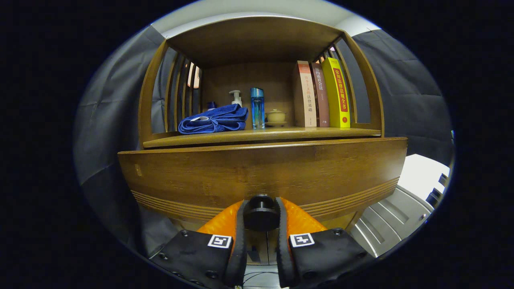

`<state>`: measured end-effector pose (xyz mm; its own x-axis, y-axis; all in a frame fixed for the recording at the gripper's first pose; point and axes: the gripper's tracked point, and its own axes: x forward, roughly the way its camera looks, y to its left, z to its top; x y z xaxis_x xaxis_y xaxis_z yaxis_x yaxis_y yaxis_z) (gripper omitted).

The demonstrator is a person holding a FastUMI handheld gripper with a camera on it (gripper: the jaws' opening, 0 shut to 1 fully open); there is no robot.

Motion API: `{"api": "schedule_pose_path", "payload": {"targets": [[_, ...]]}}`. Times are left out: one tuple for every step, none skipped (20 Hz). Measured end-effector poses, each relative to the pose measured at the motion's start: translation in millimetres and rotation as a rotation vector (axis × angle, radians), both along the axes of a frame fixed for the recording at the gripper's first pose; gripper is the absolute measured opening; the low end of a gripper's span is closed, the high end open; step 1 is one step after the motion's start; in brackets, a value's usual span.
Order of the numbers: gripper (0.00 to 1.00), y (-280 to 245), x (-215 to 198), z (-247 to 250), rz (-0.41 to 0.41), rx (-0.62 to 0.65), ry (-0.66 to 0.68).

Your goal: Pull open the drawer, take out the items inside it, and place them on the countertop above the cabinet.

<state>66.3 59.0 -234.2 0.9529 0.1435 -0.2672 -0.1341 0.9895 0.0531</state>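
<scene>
Now | my tool (261,218) pinches the dark round knob (261,212) of the drawer (261,172), one finger on each side, since the knob is the only hold for pulling | drawer front looks closed or barely out, contents hidden | table (321,133) above carries towel (215,119), bottle (257,107), books (321,94), with bare room between them

Chinese titles on three book spines (321,94); characters not legible.
</scene>
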Motion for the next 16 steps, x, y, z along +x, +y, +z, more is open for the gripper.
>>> {"api": "schedule_pose_path", "payload": {"targets": [[0.40,-0.9,-2.9,0.5,0.000,0.000,0.000],[0.40,-1.5,-6.1,0.9,0.000,0.000,0.001],[0.40,-1.6,-8.1,1.4,0.000,0.000,0.002],[0.40,-2.5,-11.1,2.2,0.000,0.001,0.004],[0.40,-2.4,-13.5,2.9,-0.001,0.002,0.005],[0.40,-2.6,-17.0,3.5,-0.001,0.002,0.007],[0.40,-3.4,-20.4,3.7,-0.002,0.001,0.010],[0.40,-4.3,-24.6,4.8,-0.001,0.002,0.011],[0.40,-3.8,-27.4,3.8,0.001,0.003,0.016],[0.40,-4.6,-31.7,3.4,0.002,0.004,0.025],[0.39,-5.5,-34.5,2.0,0.000,0.003,0.031],[0.40,-6.7,-39.6,2.6,-0.001,0.002,0.037],[0.39,-6.8,-41.6,3.9,-0.003,0.004,0.035],[0.39,-7.3,-45.0,5.3,-0.004,0.007,0.035],[0.39,-7.5,-47.6,6.3,-0.004,0.009,0.039],[0.39,-8.4,-50.5,6.8,-0.003,0.010,0.041]]}}
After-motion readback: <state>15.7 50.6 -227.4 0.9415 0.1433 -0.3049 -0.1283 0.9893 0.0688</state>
